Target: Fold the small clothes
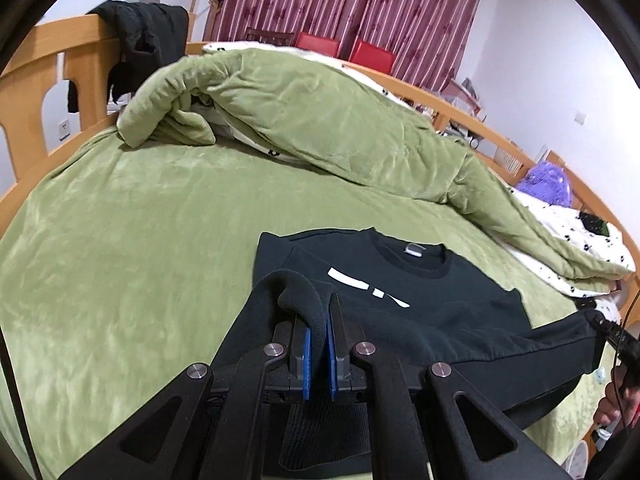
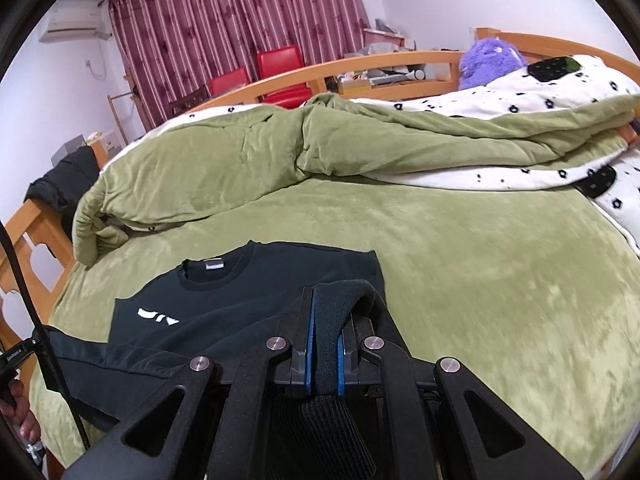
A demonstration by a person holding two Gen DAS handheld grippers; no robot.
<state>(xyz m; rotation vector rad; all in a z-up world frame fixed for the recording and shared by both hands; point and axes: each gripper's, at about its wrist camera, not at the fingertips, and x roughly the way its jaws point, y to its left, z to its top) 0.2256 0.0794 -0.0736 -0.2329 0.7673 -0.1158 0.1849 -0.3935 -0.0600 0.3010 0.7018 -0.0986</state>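
A black sweatshirt [image 1: 432, 296] with a white chest print lies on the green bed, collar toward the far side. My left gripper [image 1: 319, 320] is shut on the ribbed hem at its left corner, and the cloth bulges up between the blue pads [image 1: 307, 354]. In the right wrist view the same sweatshirt [image 2: 224, 312] shows its collar and print, and my right gripper [image 2: 325, 320] is shut on the hem at the other corner. The lifted lower edge hangs between the two grippers above the chest. The other gripper [image 1: 612, 330] shows at the right edge of the left wrist view.
A rumpled green quilt [image 1: 320, 120] with a white spotted lining is heaped along the far side of the bed [image 1: 120, 216]. A purple plush toy [image 2: 490, 62] sits by the wooden rail. A dark jacket [image 1: 140, 44] hangs on the wooden frame. A hand [image 1: 612, 408] is at the right edge.
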